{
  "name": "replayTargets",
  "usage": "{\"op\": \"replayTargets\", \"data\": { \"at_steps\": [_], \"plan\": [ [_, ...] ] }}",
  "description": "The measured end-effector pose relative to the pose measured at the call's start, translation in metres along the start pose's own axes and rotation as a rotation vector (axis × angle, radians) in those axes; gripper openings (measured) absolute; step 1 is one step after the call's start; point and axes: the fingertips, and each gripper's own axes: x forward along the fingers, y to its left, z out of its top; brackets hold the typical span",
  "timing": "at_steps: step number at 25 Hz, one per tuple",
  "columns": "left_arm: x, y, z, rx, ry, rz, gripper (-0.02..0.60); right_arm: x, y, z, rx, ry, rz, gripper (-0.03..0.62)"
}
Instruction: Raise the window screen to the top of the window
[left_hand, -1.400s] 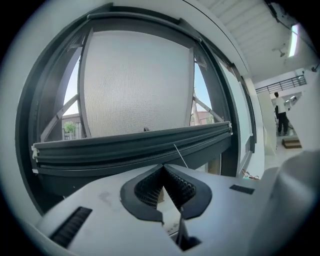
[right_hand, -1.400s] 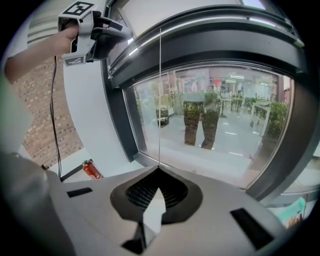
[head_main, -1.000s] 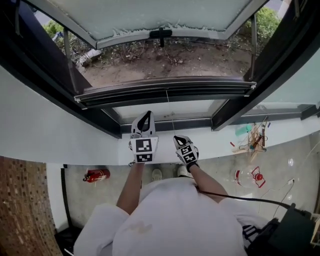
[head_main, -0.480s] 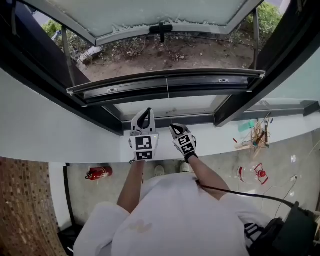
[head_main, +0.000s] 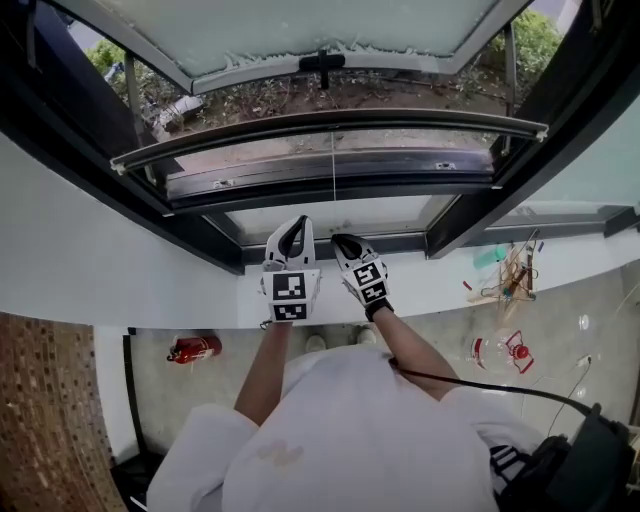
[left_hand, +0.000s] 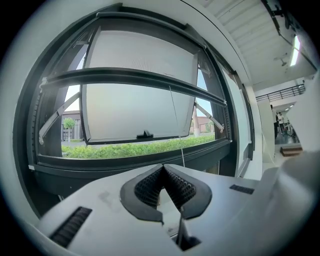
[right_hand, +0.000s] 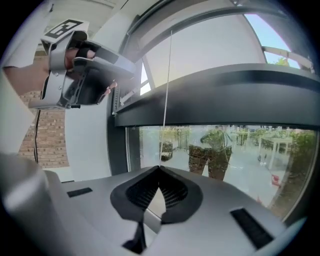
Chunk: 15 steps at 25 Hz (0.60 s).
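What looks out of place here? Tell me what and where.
A red cylinder, seemingly a fire extinguisher, lies on its side on the grey floor at left. A loose tangle of thin wooden sticks is scattered near the white sill at right.

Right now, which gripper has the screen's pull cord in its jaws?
The right gripper: the thin pull cord runs straight down into its shut jaw tips. The left gripper is shut on nothing, the cord passing beside it.

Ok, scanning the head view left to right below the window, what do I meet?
Brick wall, red fire extinguisher, left tool, right tool holding the pull cord, clear container with red parts.
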Motion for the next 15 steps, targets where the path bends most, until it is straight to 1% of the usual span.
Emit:
{"op": "replayTargets", "data": {
  "at_steps": [4,9,15],
  "plan": [
    [0.001,-0.011,0.003,-0.003,-0.008,-0.031,0.002,-0.004,-0.009,0.015,0.010,-0.039,-0.017,0.002],
    [0.002,-0.022,-0.001,-0.006,-0.001,-0.058,0.002,-0.009,-0.010,0.020,0.067,-0.069,-0.017,0.002],
    [0.004,-0.024,-0.003,-0.007,0.004,-0.071,0.002,-0.012,-0.012,0.035,0.072,-0.110,-0.034,0.002]
  ]
}}
